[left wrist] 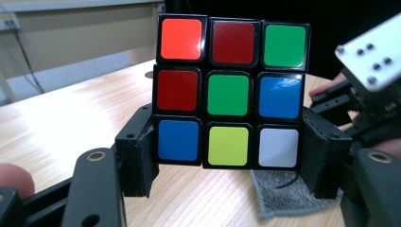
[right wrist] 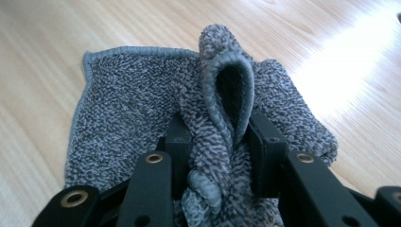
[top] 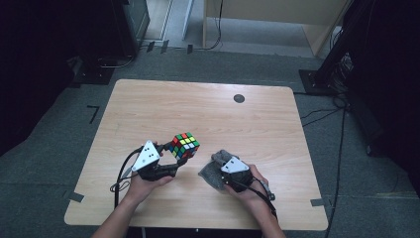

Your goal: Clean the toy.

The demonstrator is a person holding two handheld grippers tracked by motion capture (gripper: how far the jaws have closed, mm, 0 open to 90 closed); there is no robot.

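- Two grippers work near the front edge of the tabletop [top: 148,106], one to each thing: the left gripper [top: 171,154] holds a Rubik's cube [top: 184,145], and the right gripper [top: 218,168] has a grey cloth [top: 212,168].
- The left gripper's fingers [left wrist: 138,156] are clamped on the cube's bottom layer from both sides, so the cube is lifted above the tabletop, left of its middle and toward the front edge.
- The right gripper's fingers [right wrist: 178,142] are drawn in narrow on a raised fold of the cloth, which bunches up between them; the rest of the cloth lies flat on the tabletop, just right of the cube.
- The step in hand looks like picking up the cloth to wipe the cube. To do it well, the pinch should take enough fabric that the fold does not slip out on the lift, and the cube should be kept steady with a free face turned toward the cloth.
- The grip on the bottom layer alone leaves the upper layers free to twist under a firm wipe, so light strokes seem wise.
- The cube is hard, glossy plastic, black-framed with rounded square stickers in red, orange, green, blue, yellow and white, scrambled.
- The cloth is a soft, nubbly knit, speckled grey, with a smooth stitched hem; it folds easily.
- The tabletop is pale wood grain, smooth and matt, with a round dark cap near its far edge.
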